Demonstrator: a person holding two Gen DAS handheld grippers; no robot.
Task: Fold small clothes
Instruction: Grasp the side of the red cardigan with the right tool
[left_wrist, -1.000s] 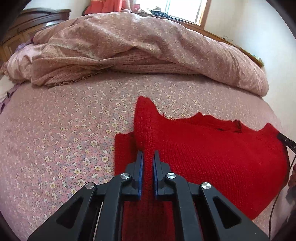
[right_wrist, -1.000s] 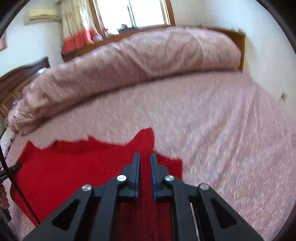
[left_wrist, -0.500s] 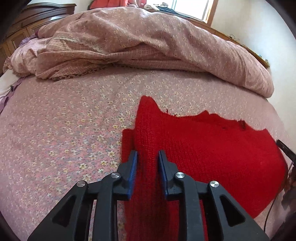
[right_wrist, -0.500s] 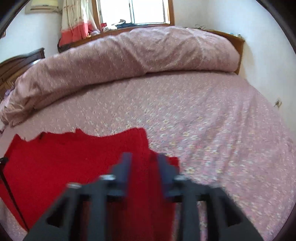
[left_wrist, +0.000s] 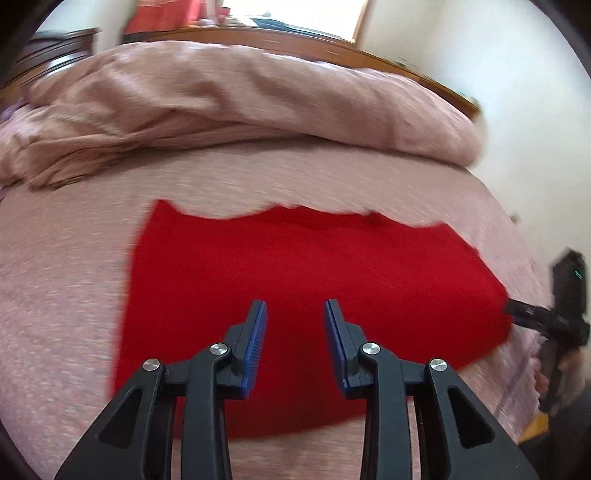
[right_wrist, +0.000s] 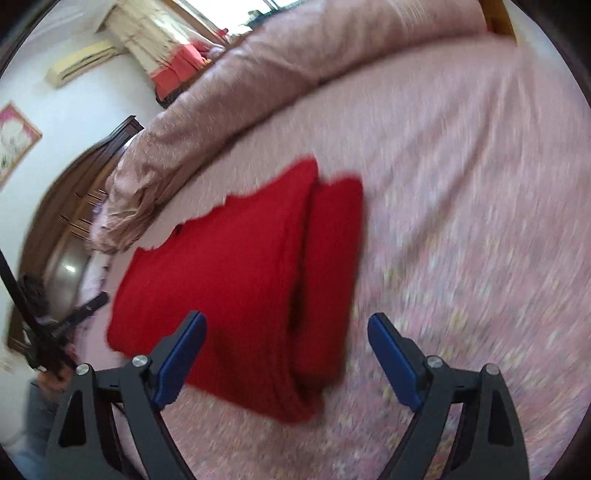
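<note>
A red knitted garment (left_wrist: 303, 280) lies flat on the pink floral bed sheet (left_wrist: 62, 295), with its side parts folded in over the body. My left gripper (left_wrist: 294, 325) is open and empty, raised above the garment's near part. In the right wrist view the garment (right_wrist: 236, 280) shows a folded flap along its right side. My right gripper (right_wrist: 286, 354) is wide open and empty, above the garment's near right corner. The other gripper shows at each view's edge, in the left wrist view (left_wrist: 554, 321) and in the right wrist view (right_wrist: 62, 325). Both views are motion-blurred.
A rumpled pink quilt (left_wrist: 240, 103) is piled along the far side of the bed. A dark wooden headboard (right_wrist: 74, 206) and cabinet stand at the left. A white wall (left_wrist: 517, 92) borders the bed on the right. Bare sheet (right_wrist: 480, 221) spreads right of the garment.
Both grippers have opened and let go of the red fold they pinched. Both have pulled back and up. The garment now lies flat.
</note>
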